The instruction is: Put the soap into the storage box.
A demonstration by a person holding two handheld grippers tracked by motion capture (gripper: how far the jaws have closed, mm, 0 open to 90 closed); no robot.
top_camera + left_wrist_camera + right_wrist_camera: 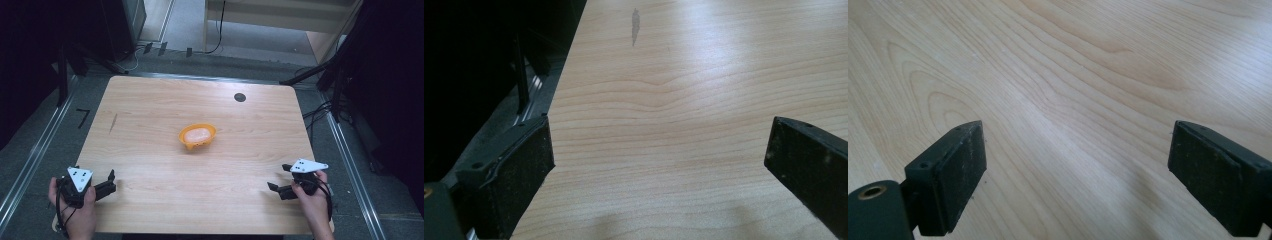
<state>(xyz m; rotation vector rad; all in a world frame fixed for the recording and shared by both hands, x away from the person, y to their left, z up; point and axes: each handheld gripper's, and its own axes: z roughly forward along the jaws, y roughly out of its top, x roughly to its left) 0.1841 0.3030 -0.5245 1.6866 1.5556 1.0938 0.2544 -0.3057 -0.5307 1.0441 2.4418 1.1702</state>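
A light wooden bench (150, 140) carries a small orange bowl (198, 136) near its middle, with a pale, pinkish lump (196, 134) lying inside it (what the lump is cannot be told from the high view). The bowl sits well apart from both hands. At the near left corner the person's left hand (75, 207) holds the left tongs (111, 181), which point toward the right along the near edge; in the left gripper view its two black jaws stand wide apart over bare wood, grasping nothing, with the bench's left edge and the dark floor beside it just past the left jaw. A thin dark mark (635, 26) streaks the wood farther ahead, seen also in the high view near the bench's left side. At the near right corner the right hand (312, 197) holds the right tongs (279, 179), pointing left toward the middle; in the right gripper view its jaws are likewise spread wide, released, with only wood grain between them. A small dark round spot (240, 97) lies toward the far right of the bench.
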